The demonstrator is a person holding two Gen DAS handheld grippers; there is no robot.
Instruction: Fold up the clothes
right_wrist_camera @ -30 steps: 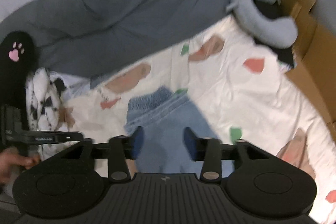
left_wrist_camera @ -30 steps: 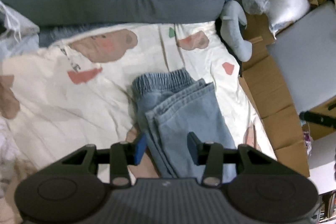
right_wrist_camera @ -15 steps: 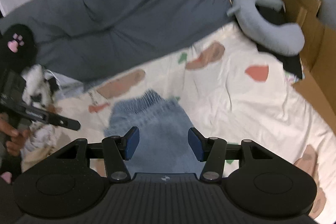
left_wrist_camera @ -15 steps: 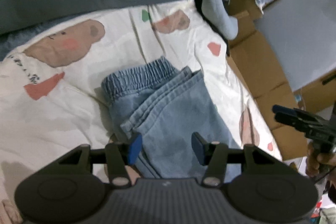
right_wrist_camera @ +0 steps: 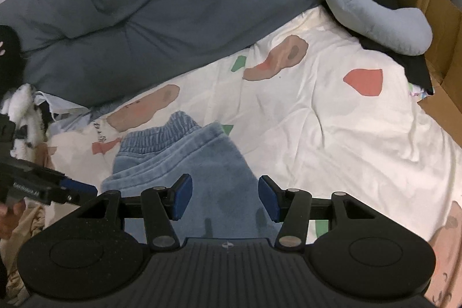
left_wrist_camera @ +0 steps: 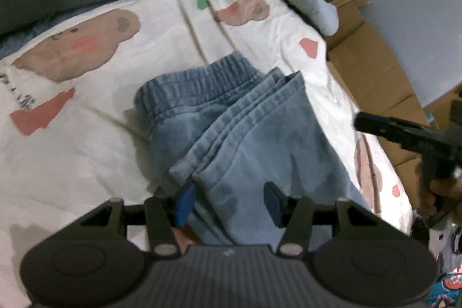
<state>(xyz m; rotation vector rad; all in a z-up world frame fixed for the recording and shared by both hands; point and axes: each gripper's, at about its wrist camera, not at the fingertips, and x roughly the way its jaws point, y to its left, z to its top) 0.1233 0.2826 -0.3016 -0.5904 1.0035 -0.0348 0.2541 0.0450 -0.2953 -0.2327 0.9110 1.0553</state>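
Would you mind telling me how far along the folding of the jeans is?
Done: the light-blue denim jeans lie folded on the bear-print white sheet, legs doubled over towards the elastic waistband. In hand: nothing; the left hand-held gripper and right hand-held gripper hover open. Left: perhaps one more fold; I cannot see other clothes waiting.

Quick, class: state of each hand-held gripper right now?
Left hand-held gripper: open, holding nothing, over the jeans.
Right hand-held gripper: open, holding nothing.
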